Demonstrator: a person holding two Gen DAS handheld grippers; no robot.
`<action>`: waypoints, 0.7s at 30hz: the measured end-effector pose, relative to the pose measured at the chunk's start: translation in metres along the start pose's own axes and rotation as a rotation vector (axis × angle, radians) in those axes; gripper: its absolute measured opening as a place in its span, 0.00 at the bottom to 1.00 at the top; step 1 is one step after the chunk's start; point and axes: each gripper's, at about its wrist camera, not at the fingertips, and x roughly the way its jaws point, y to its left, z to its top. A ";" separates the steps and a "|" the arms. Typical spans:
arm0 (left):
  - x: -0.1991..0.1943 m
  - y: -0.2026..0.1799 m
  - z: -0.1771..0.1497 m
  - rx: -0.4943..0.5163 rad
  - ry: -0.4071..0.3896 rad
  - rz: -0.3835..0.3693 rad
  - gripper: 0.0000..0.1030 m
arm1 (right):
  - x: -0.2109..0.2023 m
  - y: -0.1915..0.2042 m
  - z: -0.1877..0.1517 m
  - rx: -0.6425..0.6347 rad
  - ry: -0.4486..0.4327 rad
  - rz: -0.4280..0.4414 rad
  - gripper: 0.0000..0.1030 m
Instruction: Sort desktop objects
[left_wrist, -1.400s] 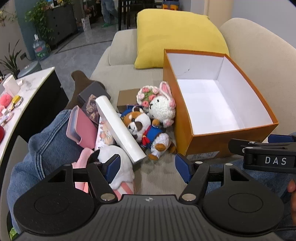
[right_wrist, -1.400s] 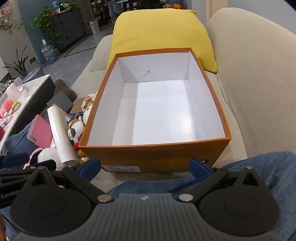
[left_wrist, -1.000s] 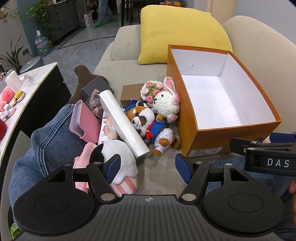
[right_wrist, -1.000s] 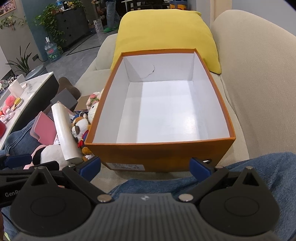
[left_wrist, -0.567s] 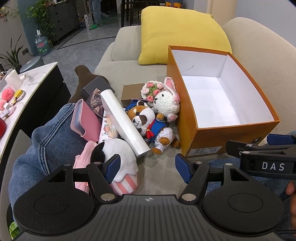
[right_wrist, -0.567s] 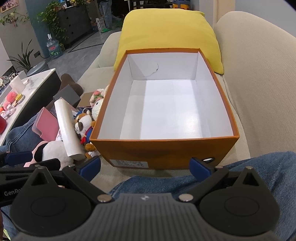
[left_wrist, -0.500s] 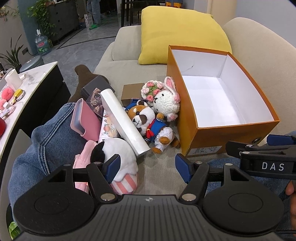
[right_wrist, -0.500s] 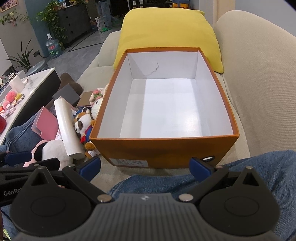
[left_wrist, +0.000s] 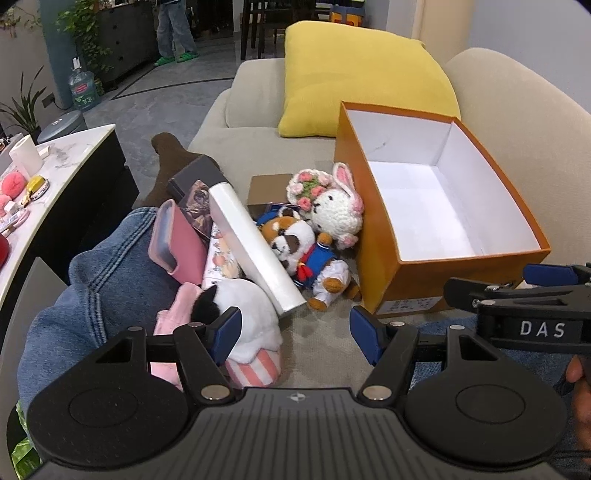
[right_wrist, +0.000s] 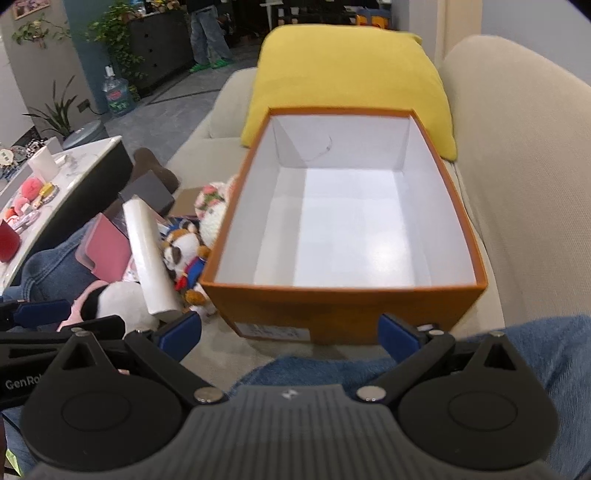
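An open orange box (left_wrist: 384, 251) with an empty white inside stands on the sofa; it also shows in the right wrist view (right_wrist: 343, 302). Left of it lies a pile: a white crochet bunny (left_wrist: 334, 214), a red panda plush (left_wrist: 299, 245), a white roll (left_wrist: 255, 243), a pink case (left_wrist: 179, 243) and a white cupcake plush (left_wrist: 247, 325). My left gripper (left_wrist: 295, 332) is open, just in front of the cupcake plush. My right gripper (right_wrist: 290, 332) is open, just short of the box's near wall.
A yellow cushion (left_wrist: 362, 77) leans at the sofa's back. A marble-topped table (left_wrist: 55, 173) with small items stands at left. Denim-clad legs (left_wrist: 103, 280) lie beside the pile. A brown cardboard box (left_wrist: 267, 188) and dark box (left_wrist: 195, 173) sit behind the toys.
Both grippers have shifted slightly; the right one has drifted left and a little nearer the box. Both stay open and nothing was picked up.
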 end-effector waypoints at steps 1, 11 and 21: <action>-0.001 0.004 0.000 -0.005 -0.004 -0.001 0.75 | 0.000 0.002 0.002 -0.010 -0.009 0.007 0.97; -0.002 0.051 0.012 -0.067 -0.022 0.011 0.60 | 0.007 0.042 0.025 -0.116 -0.036 0.137 0.63; 0.027 0.093 0.031 -0.101 0.022 0.022 0.52 | 0.042 0.094 0.048 -0.261 0.006 0.249 0.53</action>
